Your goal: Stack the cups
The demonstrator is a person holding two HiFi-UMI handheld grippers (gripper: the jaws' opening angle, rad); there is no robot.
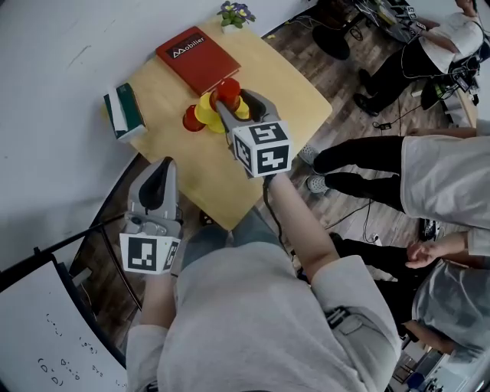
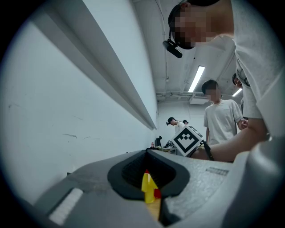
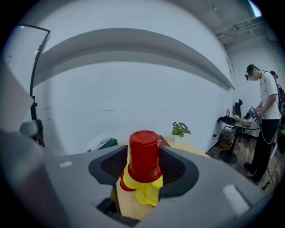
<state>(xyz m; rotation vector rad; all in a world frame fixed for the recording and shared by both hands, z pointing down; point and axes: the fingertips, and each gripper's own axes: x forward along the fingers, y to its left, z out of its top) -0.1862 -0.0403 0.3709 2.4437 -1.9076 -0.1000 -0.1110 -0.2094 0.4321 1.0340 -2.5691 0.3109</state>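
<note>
On the wooden table an upside-down red cup tops a yellow cup; a second red cup stands just left of them. My right gripper reaches over the table, and its jaws stand open on either side of the top red cup without pressing it. In the right gripper view more yellow cups lie below it. My left gripper is shut and empty, held off the table's near edge. Through its jaws a small part of the yellow cup shows far off.
A red book, a green box and a potted plant sit on the table's far side. People stand and sit to the right. A whiteboard leans at the lower left.
</note>
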